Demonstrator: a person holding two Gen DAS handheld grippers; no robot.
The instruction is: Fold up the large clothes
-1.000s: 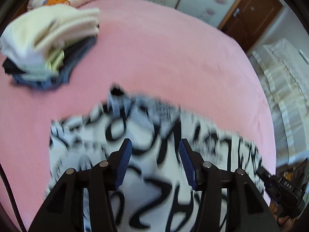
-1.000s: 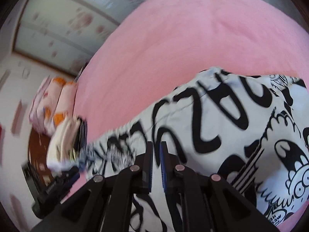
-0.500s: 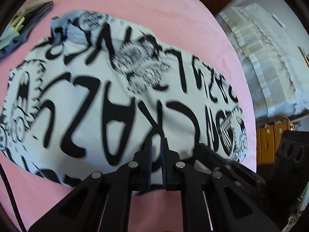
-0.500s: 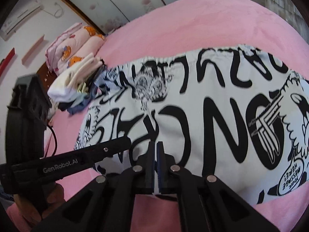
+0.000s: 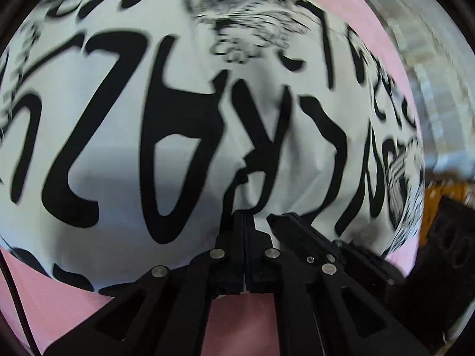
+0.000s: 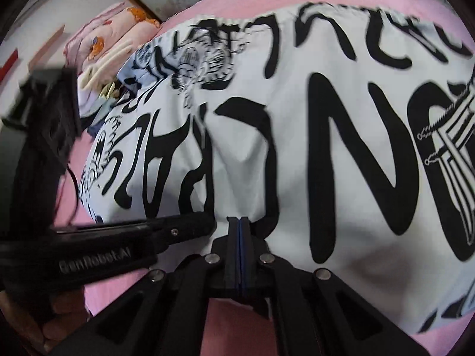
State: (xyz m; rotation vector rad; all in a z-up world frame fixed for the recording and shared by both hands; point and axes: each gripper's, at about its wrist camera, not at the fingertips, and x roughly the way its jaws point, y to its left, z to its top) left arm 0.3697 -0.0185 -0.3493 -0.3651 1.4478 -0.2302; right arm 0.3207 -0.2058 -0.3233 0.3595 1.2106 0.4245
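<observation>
Two grippers, one garment, one bed. Garment [image 5: 184, 136]: large white cloth with heavy black lettering, spread across the pink bed [image 5: 243, 320], its near hem at the bed's near edge and bunched upward where the tools grip. Left gripper [image 5: 244, 222]: fingers pressed together, pinching the near hem; fabric puckers into a ridge above the pinch. Right gripper [image 6: 239, 225]: fingers likewise pressed together on the same hem, blue pads barely showing, just beside the left tool. Step in hand, judged: lifting the near hem to carry it over toward the far edge. To do it well, both pinches should rise level and travel together, keeping the hem taut between them so the fold line lies straight. Far left corner of bed: stacked clothes [image 6: 101, 68] and a rolled quilt [image 6: 118, 26], apart from the work.
</observation>
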